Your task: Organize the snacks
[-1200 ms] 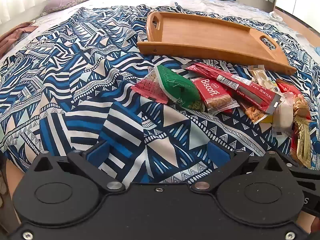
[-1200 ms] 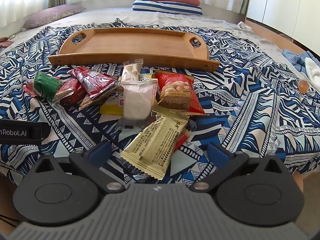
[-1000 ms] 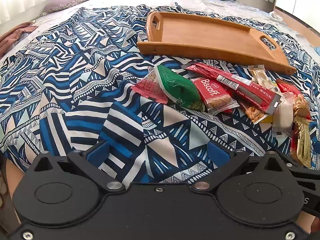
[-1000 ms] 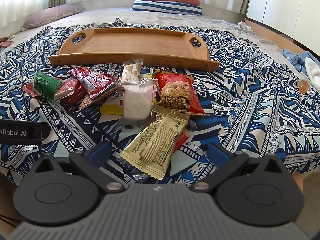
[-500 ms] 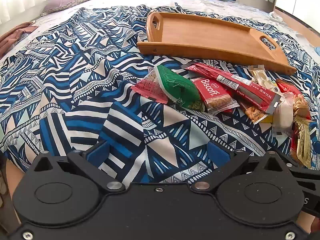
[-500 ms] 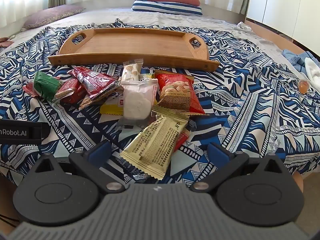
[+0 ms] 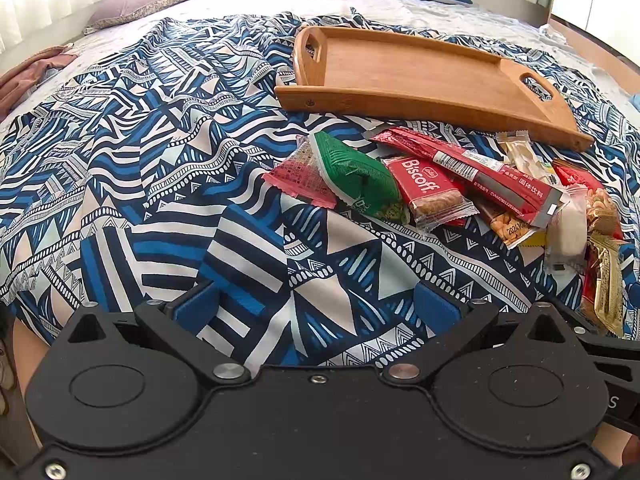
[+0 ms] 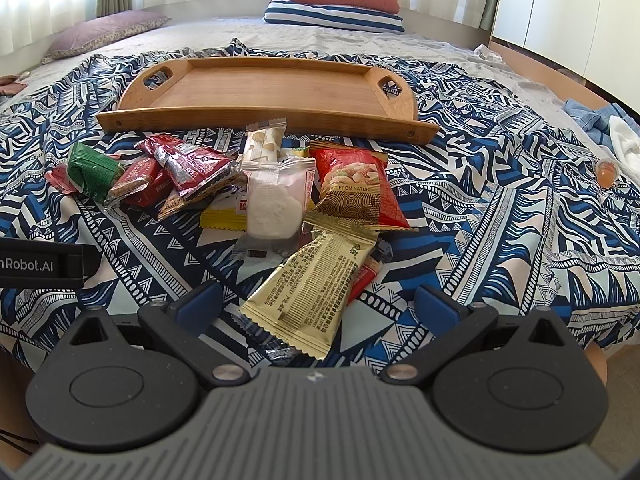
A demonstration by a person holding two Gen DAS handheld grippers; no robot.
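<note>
A pile of snack packets lies on a blue patterned bedspread [image 7: 160,168] in front of an empty wooden tray [image 7: 408,72], which also shows in the right wrist view [image 8: 264,84]. The pile holds a green packet [image 7: 356,176], a red Biscoff packet [image 7: 428,188], a long red packet [image 7: 472,168], a white packet [image 8: 276,200], a red nut packet [image 8: 354,184] and a gold packet [image 8: 316,288]. My left gripper [image 7: 316,308] is open and empty, short of the green packet. My right gripper [image 8: 316,304] is open, with the gold packet's near end lying between its fingers.
Pillows [image 8: 340,4] lie at the far end of the bed. A purple pillow [image 8: 104,32] is at the far left. Blue and white cloth [image 8: 604,124] and a small orange object [image 8: 606,168] lie at the right edge. The left gripper's body [image 8: 40,266] shows at the left.
</note>
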